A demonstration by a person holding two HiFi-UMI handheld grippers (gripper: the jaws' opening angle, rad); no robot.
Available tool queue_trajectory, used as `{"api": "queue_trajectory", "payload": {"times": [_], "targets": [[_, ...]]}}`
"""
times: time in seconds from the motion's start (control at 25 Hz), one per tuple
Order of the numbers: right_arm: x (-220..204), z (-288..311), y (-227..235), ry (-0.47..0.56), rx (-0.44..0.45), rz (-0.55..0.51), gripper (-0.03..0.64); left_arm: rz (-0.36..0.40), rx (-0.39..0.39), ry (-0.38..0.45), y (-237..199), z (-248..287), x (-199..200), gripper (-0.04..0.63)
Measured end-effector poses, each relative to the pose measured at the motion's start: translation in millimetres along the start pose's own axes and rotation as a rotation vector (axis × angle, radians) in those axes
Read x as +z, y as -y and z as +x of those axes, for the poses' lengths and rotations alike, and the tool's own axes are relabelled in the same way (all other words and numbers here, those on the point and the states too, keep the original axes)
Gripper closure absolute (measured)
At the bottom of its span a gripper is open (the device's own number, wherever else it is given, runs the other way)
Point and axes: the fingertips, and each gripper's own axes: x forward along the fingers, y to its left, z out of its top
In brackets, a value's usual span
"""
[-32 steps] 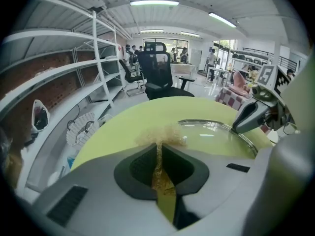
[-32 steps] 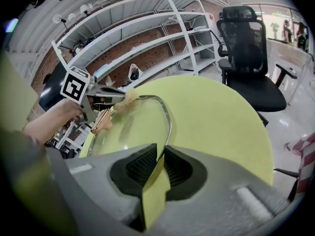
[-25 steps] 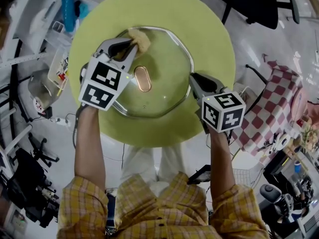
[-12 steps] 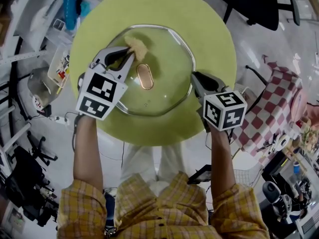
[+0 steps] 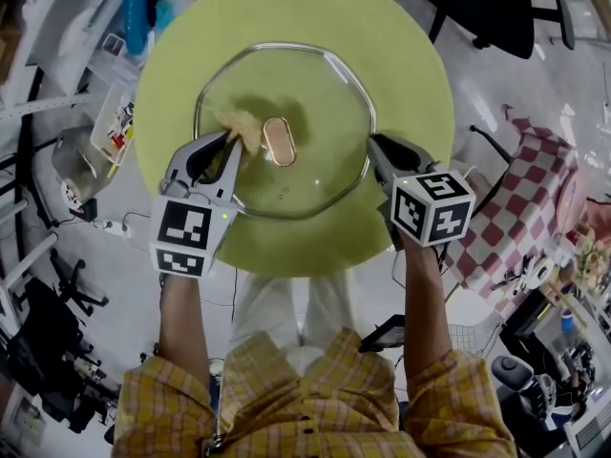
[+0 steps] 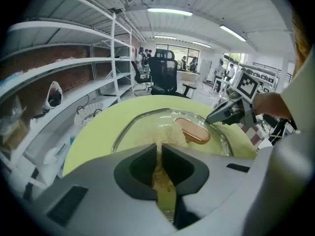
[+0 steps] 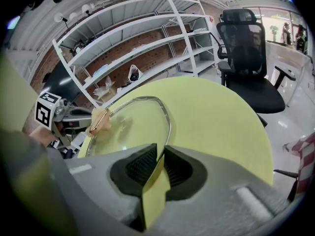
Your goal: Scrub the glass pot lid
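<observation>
Round yellow-green worktop (image 5: 406, 60), seen from above; it fills the upper middle of the head view. A black office chair (image 5: 482, 8) stands on the floor beyond its far edge, and white shelving (image 7: 147, 38) runs along a brick wall to one side.

The glass pot lid (image 5: 320, 108), a wide lid with a metal rim, lies knob side up near the middle of the worktop, and the green surface shows through the glass.

Left gripper (image 5: 232, 141): it reaches in over the near left part of the lid, with its marker cube toward the person. Its jaws are clenched on a sponge, which the left gripper view shows squeezed between them.

Right gripper (image 5: 375, 147): it stands at the lid's right edge. In the right gripper view the metal rim runs straight in between the jaws, which are pressed together on it, so this gripper is grasping the lid by its rim.

Sponge (image 5: 241, 122): pale yellow and rough-textured. It sticks out past the left jaws and rests on the glass just left of the knob.

Knob (image 5: 278, 141): an oval, copper-coloured handle at the centre of the lid, just beside the sponge.
</observation>
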Motion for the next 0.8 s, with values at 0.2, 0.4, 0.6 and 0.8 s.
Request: {"api": "queue_trajectory", "payload": {"times": [0.2,0.4,0.6,0.8], "targets": [[1,0,0,0.003,-0.004,0.001,0.572,-0.008,0.022,0.004,21,-12,-10,0.561],[0,1,0,0.0,-0.006,-0.001,0.572,-0.039,0.028,0.01,36,-22,-13,0.561],[-1,0,0,0.006,-0.012,0.0,0.572,-0.04,0.024,-0.004,50,-26,-16,0.561],[0,0,0,0.004,-0.015,-0.006,0.574,-0.102,0.017,-0.021,63,-26,-19,0.561]]}}
